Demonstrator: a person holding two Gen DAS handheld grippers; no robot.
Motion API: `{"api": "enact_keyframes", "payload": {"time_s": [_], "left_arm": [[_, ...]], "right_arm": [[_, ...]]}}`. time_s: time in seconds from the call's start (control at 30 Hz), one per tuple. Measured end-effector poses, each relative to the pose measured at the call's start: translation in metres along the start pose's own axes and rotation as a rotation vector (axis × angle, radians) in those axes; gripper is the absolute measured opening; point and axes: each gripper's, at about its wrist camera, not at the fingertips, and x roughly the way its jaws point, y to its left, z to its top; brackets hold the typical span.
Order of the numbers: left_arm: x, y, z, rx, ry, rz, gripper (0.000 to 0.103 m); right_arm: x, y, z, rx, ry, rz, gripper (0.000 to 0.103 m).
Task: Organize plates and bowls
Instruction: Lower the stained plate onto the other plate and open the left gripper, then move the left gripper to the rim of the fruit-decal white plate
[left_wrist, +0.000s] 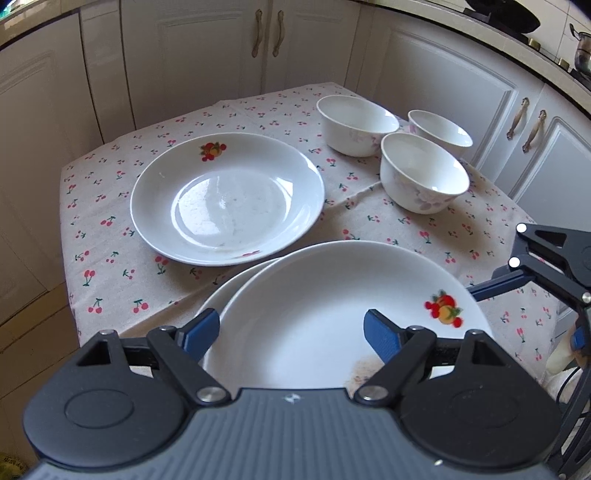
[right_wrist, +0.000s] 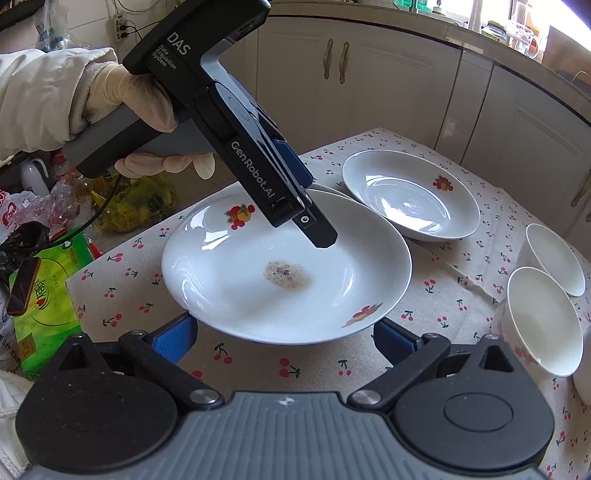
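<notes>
A white plate with a fruit print (left_wrist: 332, 314) lies on top of a second plate (left_wrist: 229, 291) at the near table edge. It also shows in the right wrist view (right_wrist: 258, 280) with a brown stain. My left gripper (left_wrist: 291, 332) (right_wrist: 291, 184) is open above this stack, fingers spread over the top plate. My right gripper (right_wrist: 284, 339) is open and empty just in front of the stack's near rim; its arm shows in the left wrist view (left_wrist: 546, 266). A third plate (left_wrist: 227, 199) (right_wrist: 410, 195) lies alone further back. Three white bowls (left_wrist: 424, 173) (right_wrist: 543, 317) stand at the right.
The table carries a cherry-print cloth (left_wrist: 110, 221). White cabinets (left_wrist: 207, 55) surround it closely. Plastic bags and a green package (right_wrist: 44, 280) lie to the left of the table in the right wrist view.
</notes>
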Motion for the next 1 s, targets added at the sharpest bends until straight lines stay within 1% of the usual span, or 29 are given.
{"api": "enact_keyframes", "payload": {"time_s": [0.1, 0.23, 0.3, 0.43, 0.53, 0.6, 0.7, 0.83, 1.0], "left_arm": [[0.001, -0.005, -0.001, 0.007, 0.008, -0.003, 0.085], [-0.007, -0.012, -0.002, 0.007, -0.019, 0.002, 0.085], [-0.015, -0.016, -0.002, 0.006, -0.049, 0.011, 0.085], [-0.034, -0.026, -0.006, -0.012, -0.123, 0.027, 0.089], [-0.048, -0.035, -0.013, -0.037, -0.179, 0.043, 0.093], [-0.058, -0.041, -0.021, -0.044, -0.213, 0.048, 0.094], [-0.069, -0.050, -0.031, -0.059, -0.246, 0.062, 0.095], [-0.081, -0.059, -0.046, -0.070, -0.293, 0.113, 0.095], [-0.094, -0.053, -0.063, -0.124, -0.323, 0.156, 0.095]], "right_arm": [[-0.002, 0.000, -0.001, 0.008, -0.013, -0.004, 0.103], [-0.009, -0.001, -0.004, 0.021, -0.022, -0.028, 0.103], [-0.013, -0.003, -0.007, 0.030, -0.026, -0.043, 0.103], [-0.025, -0.005, -0.012, 0.058, -0.051, -0.077, 0.103], [-0.035, -0.009, -0.015, 0.099, -0.081, -0.102, 0.103], [-0.041, -0.010, -0.018, 0.127, -0.105, -0.129, 0.103], [-0.050, -0.013, -0.023, 0.171, -0.133, -0.158, 0.103], [-0.059, -0.019, -0.031, 0.221, -0.151, -0.199, 0.103], [-0.067, -0.026, -0.040, 0.247, -0.159, -0.246, 0.103]]}}
